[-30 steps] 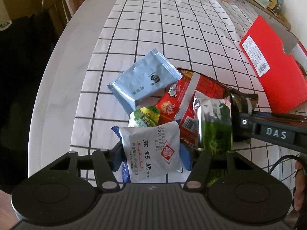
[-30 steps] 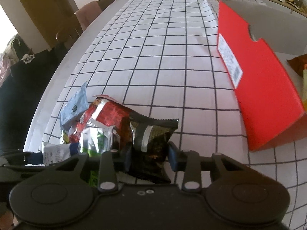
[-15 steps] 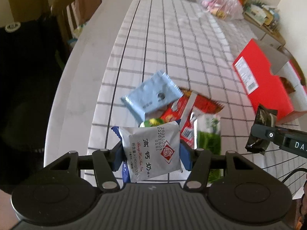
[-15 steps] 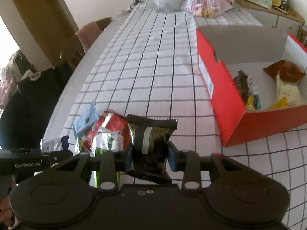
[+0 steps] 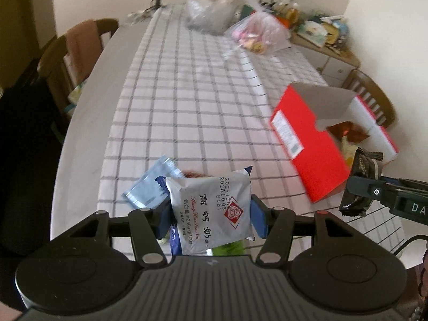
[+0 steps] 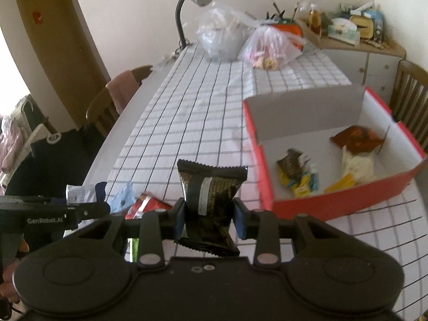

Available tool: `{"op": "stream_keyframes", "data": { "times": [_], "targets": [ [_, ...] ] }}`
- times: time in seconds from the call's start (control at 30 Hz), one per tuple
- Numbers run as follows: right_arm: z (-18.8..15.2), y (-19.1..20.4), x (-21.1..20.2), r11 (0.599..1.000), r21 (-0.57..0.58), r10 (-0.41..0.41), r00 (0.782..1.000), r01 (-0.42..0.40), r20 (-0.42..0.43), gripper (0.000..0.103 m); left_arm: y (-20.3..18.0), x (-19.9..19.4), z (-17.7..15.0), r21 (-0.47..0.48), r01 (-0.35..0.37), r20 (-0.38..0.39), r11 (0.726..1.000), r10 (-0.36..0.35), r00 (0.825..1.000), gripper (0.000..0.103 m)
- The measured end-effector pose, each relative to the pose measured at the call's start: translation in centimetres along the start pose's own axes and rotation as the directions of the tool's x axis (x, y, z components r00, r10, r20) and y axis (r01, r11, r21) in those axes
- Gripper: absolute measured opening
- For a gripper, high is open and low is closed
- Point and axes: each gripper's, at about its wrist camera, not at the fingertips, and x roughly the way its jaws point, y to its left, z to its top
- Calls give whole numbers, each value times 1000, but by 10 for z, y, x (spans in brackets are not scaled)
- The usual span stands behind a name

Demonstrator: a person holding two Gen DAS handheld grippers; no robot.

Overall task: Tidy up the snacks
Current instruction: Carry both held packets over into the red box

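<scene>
My left gripper (image 5: 211, 219) is shut on a white milk snack packet (image 5: 214, 211) and holds it above the table. My right gripper (image 6: 210, 218) is shut on a black snack packet (image 6: 210, 195), also lifted; it also shows in the left wrist view (image 5: 361, 184). An open red box (image 6: 339, 200) with several snacks inside stands to the right, and also shows in the left wrist view (image 5: 313, 144). A light blue packet (image 5: 149, 184) and a red packet (image 6: 145, 204) lie on the checked cloth below.
Two plastic bags (image 6: 240, 40) and a desk lamp (image 6: 192, 2) stand at the table's far end. Chairs stand at the left (image 6: 112, 101) and right (image 6: 409, 91). A cluttered cabinet (image 6: 358, 42) is at the back right.
Both grippers have risen with their packets and tilted up, so the box's inside and the far end of the table have come into view. The snack pile has dropped lower.
</scene>
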Motion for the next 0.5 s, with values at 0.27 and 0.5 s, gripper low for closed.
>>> {"op": "stream_keyframes", "data": {
  "times": [0.27,0.5],
  "targets": [
    [20,-41,-18,1000,0,-20,998,20,52,34,-54,-4,29,60,18,54,998,-22,998,58],
    [37,-87,-24,999,0,-34,997,34,67,34,-110,6,53,103,18,72,995,-25,997,58]
  ]
}}
